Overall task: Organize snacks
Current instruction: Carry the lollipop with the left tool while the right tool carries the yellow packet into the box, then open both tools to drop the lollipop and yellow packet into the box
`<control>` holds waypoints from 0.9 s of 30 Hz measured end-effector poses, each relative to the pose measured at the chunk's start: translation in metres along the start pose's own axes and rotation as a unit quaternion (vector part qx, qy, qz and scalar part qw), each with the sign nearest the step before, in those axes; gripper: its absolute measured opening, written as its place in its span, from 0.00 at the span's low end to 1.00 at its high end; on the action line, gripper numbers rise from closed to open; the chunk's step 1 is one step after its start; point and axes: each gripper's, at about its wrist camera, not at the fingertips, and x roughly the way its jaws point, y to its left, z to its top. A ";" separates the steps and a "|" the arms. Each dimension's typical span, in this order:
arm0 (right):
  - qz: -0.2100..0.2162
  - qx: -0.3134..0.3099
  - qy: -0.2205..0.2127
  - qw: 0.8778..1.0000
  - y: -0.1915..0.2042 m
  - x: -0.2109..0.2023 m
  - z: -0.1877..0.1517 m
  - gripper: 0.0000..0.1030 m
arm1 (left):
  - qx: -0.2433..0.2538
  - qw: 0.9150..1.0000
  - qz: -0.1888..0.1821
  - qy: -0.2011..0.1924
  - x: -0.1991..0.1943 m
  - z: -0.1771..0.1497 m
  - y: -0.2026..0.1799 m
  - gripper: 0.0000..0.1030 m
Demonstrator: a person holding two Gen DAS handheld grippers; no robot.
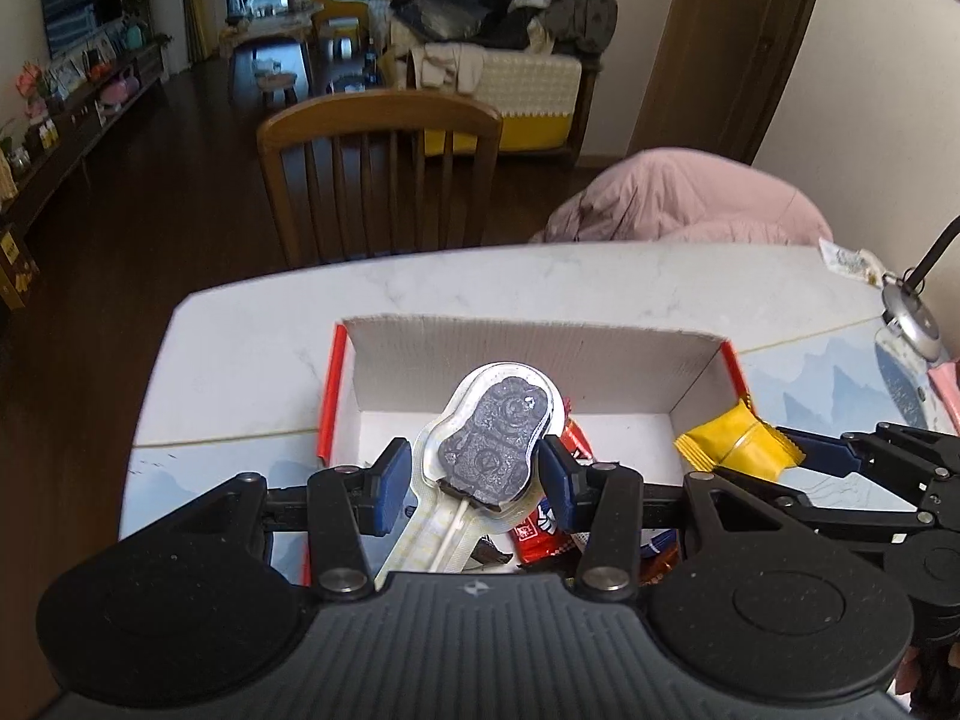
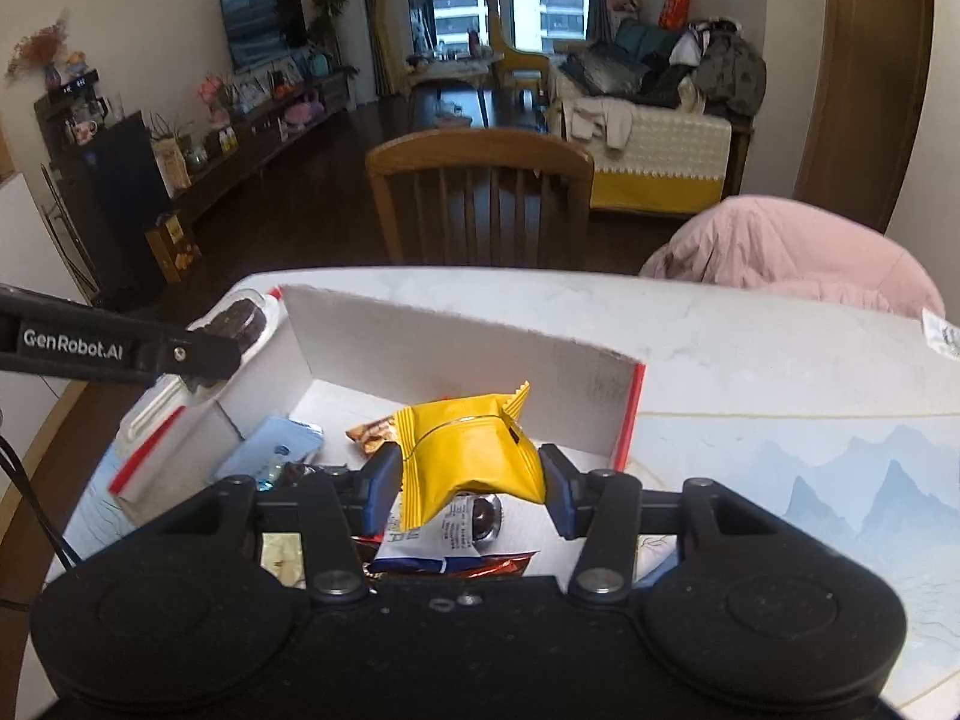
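Observation:
My left gripper [image 1: 474, 474] is shut on a dark chocolate lollipop [image 1: 489, 441] in a clear wrapper, held over the near part of the white cardboard box [image 1: 540, 360]. From the right wrist view the same lollipop [image 2: 237, 321] shows at the box's left wall. My right gripper [image 2: 471, 480] is shut on a yellow snack packet [image 2: 468, 450] above the box [image 2: 456, 342]. In the left wrist view that yellow packet [image 1: 735, 438] and the right gripper [image 1: 774, 450] hang over the box's right wall. Several wrapped snacks lie in the box, among them a red packet [image 1: 543, 531] and a blue one [image 2: 273, 450].
The box sits on a white marble-look table [image 1: 252, 360]. A wooden chair [image 1: 378, 174] stands at the far edge, with a pink bundle [image 1: 690, 198] to its right. A lamp base [image 1: 909, 315] and a small packet [image 1: 849, 258] are at the table's far right.

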 end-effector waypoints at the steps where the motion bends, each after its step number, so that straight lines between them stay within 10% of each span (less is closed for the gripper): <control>1: 0.001 -0.004 0.007 1.000 0.002 0.006 -0.001 0.47 | -0.001 1.000 0.001 0.007 0.007 0.000 0.000 0.44; 27: -0.019 -0.076 0.089 0.993 0.020 0.058 -0.025 0.47 | 0.059 0.991 0.012 0.117 0.085 -0.028 -0.010 0.45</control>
